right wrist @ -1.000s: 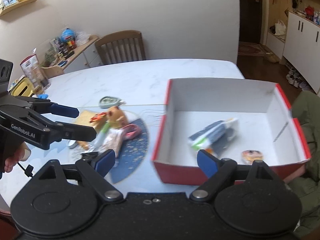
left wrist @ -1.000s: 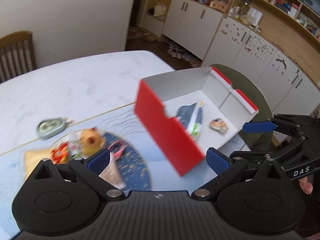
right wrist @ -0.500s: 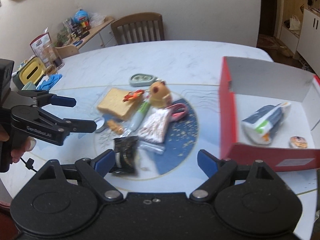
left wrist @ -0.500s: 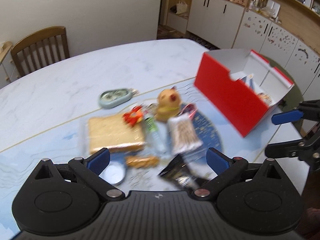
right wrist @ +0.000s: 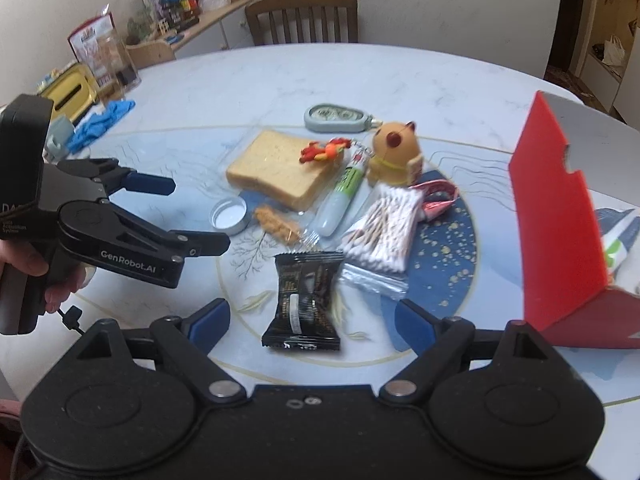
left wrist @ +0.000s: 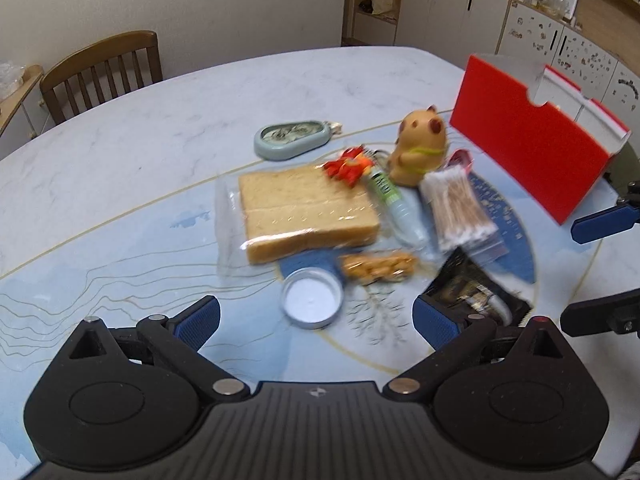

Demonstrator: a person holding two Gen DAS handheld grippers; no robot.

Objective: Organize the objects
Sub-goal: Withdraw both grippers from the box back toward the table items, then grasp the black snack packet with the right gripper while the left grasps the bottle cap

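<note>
A red box (left wrist: 532, 152) (right wrist: 556, 216) with a white inside stands at the table's right and holds a blue-white packet (right wrist: 618, 236). Loose items lie left of it: wrapped bread (left wrist: 304, 212) (right wrist: 280, 168), a bear toy (left wrist: 420, 144) (right wrist: 396, 152), a bag of cotton swabs (left wrist: 460, 208) (right wrist: 384, 228), a tube (right wrist: 344, 196), a metal lid (left wrist: 312, 304) (right wrist: 230, 216), a snack bar (left wrist: 376, 266) and a black packet (left wrist: 476, 296) (right wrist: 306, 300). My left gripper (left wrist: 316, 318) (right wrist: 200, 216) is open above the lid. My right gripper (right wrist: 310, 320) is open over the black packet.
A teal oval case (left wrist: 292, 138) (right wrist: 336, 118) lies behind the bread, with a red-orange trinket (right wrist: 324, 150) on the bread. Blue gloves (right wrist: 100, 122), a jar (right wrist: 116, 64) and a yellow box (right wrist: 72, 92) are at the far left. A wooden chair (left wrist: 104, 68) stands behind the table.
Both grippers have swung left, away from the red box, and now face the pile of loose items. Both stay open and empty.
</note>
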